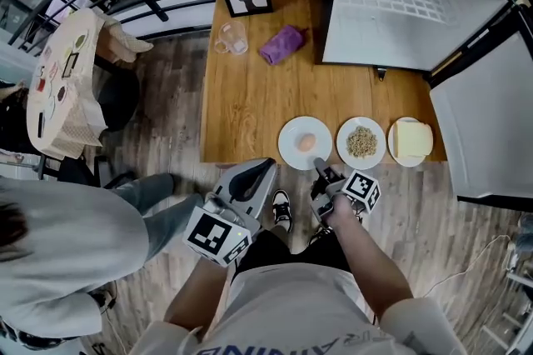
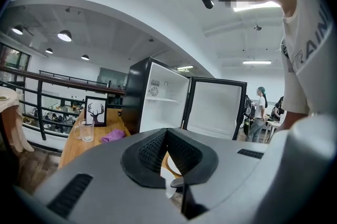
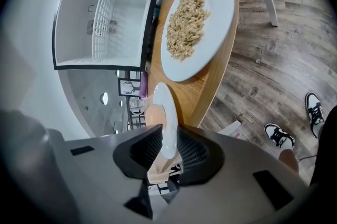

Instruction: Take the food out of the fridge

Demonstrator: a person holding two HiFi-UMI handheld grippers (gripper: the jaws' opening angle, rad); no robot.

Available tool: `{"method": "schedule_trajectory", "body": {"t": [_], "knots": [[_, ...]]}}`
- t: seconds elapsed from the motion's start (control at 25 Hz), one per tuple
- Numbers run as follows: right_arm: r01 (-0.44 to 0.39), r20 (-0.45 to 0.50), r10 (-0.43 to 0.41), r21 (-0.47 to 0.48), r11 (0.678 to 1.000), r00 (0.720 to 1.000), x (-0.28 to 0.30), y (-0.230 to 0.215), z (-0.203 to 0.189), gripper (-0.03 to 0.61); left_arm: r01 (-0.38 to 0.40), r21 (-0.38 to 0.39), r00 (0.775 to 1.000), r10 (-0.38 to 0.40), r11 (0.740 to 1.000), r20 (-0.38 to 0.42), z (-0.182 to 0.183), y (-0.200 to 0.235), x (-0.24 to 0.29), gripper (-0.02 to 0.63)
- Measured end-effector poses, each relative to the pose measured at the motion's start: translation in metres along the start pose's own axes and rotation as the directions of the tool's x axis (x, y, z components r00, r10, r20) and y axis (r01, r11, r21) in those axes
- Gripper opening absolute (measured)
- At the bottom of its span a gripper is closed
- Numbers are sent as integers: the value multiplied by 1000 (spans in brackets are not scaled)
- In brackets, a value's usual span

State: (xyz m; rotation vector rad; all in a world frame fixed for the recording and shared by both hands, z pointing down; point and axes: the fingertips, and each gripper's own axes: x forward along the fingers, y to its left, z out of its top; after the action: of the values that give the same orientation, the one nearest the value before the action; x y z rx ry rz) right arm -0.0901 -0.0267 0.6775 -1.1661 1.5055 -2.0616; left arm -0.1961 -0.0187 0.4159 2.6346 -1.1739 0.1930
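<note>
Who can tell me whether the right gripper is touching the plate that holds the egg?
Touching. In the right gripper view the right gripper has its jaws closed on the rim of the plate, one on each face.

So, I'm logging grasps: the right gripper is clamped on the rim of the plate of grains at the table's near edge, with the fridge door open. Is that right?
Not quite. The right gripper is clamped on the rim of the plate with the egg, not the grain plate, which lies free beside it. The right gripper view shows this. The rest holds: the plate is at the table's near edge and the fridge door is open.
</note>
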Motion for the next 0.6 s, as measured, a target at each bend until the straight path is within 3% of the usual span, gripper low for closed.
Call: {"method": "schedule_trajectory", "body": {"t": [0.6], "knots": [[18,-54,-18,4,1000,998,-2,-6,-4,83,30,12,1000,-30,999,-8,-1,-14,8,8]]}}
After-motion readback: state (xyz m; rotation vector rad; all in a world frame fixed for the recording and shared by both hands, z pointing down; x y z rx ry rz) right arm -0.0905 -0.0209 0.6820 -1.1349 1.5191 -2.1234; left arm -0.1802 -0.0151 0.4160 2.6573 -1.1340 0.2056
